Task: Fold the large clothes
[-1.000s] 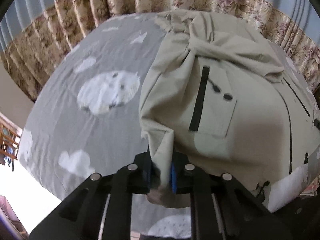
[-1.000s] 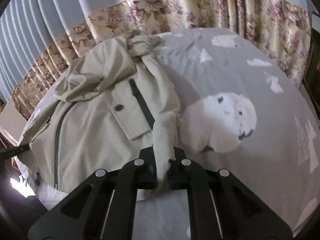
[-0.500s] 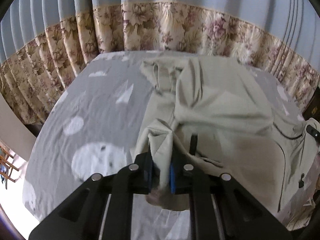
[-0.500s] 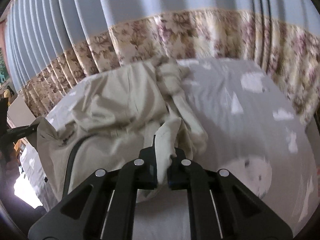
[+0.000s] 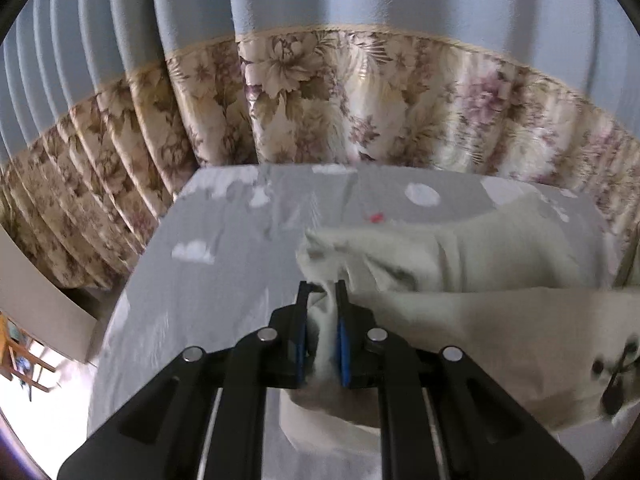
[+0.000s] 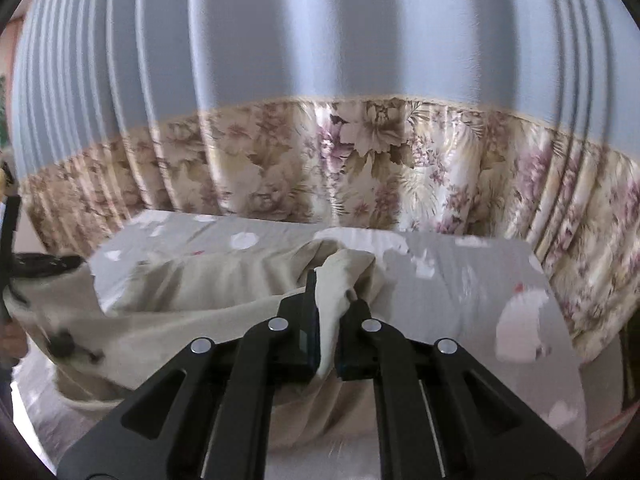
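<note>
Big beige cloth jacket [image 5: 460, 252] on grey bed sheet with white shapes [image 5: 224, 276], left gripper [image 5: 322, 300] pinching its edge, right gripper [image 6: 332, 292] pinching another fold, flowery curtain [image 6: 360, 168] behind.

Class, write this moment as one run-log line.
left tongs: shut on beige jacket | right tongs: shut on beige jacket | jacket: lifted over grey bedsheet

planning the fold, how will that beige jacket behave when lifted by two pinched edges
Likely floppy: the beige jacket bunches and creases where the left gripper and right gripper pinch it. It probably sags between them, as the draped span suggests. It seems fairly bulky, so it may drag on the bedsheet.
</note>
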A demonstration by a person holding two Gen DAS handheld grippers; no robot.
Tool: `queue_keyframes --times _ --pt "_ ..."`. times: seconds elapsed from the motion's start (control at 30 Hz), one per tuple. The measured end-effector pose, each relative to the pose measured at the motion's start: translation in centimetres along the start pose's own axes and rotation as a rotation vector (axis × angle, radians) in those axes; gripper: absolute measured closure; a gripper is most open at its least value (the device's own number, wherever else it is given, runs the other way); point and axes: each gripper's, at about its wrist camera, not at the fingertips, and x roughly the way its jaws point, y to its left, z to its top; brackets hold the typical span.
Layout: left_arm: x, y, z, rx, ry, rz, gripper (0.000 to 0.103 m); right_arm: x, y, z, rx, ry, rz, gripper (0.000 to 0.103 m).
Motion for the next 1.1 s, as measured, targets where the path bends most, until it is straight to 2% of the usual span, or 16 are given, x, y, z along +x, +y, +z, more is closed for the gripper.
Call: queue_keyframes --times 0.1,0.2,0.27,0.33,0.4,0.5,0.63,0.67,0.7,0.73,0.77,0.8,0.87,0.93,1.1 --pt "3.5 0.4 2.2 0.002 0.016 0.069 0.09 5.0 -0.9 1.8 0.021 0.055 -0.042 0.096" --pt "8.9 0.8 3.2 0.0 0.059 0.141 0.09 9.9 -2.0 2.3 0.065 0.13 -0.066 0.096" --pt "12.0 1.0 3.1 -0.015 0.132 0.149 0.091 13.4 -2.5 1.7 0.097 0.196 -0.084 0.095" --pt "13.6 1.3 2.8 -0.037 0.176 0.115 0.091 16.0 -2.9 0.9 0.117 0.26 -0.081 0.095" --pt "13.7 1.7 2.5 -0.049 0.186 0.087 0.091 16.8 -3.2 0.4 0.136 0.281 -0.055 0.095" --pt "12.3 2.8 2.8 -0.056 0.165 0.048 0.09 15.4 -4.5 0.7 0.203 0.237 0.04 0.085" --pt "9.1 3.6 2.3 -0.038 0.125 0.016 0.09 12.1 -6.2 1.3 0.297 0.161 0.17 0.056" --pt "8.2 3.4 1.6 -0.02 0.117 0.016 0.085 11.1 -6.2 1.3 0.289 0.13 0.2 0.044" --pt "7.7 3.1 1.2 -0.011 0.114 0.017 0.078 10.2 -6.2 1.5 0.282 0.097 0.217 0.039" --pt "7.1 2.9 0.6 -0.001 0.108 0.018 0.042 9.0 -6.4 1.5 0.285 0.051 0.222 0.029" --pt "6.3 2.8 -0.1 0.008 0.09 0.033 0.022 8.3 -6.6 1.5 0.294 0.024 0.222 0.022" --pt "5.6 2.8 -0.7 0.012 0.063 0.046 0.014 7.4 -7.0 1.6 0.307 0.001 0.222 0.021" --pt "4.6 2.5 -1.6 0.035 0.04 0.062 0.014 6.5 -7.3 1.7 0.31 -0.013 0.21 0.021" --pt "3.8 2.4 -2.4 0.049 0.053 0.047 0.014 5.9 -7.3 1.6 0.286 -0.019 0.176 0.021" --pt "1.7 3.0 -4.5 0.026 0.053 -0.007 0.01 6.3 -5.6 -0.4 0.151 0.038 0.1 0.021"
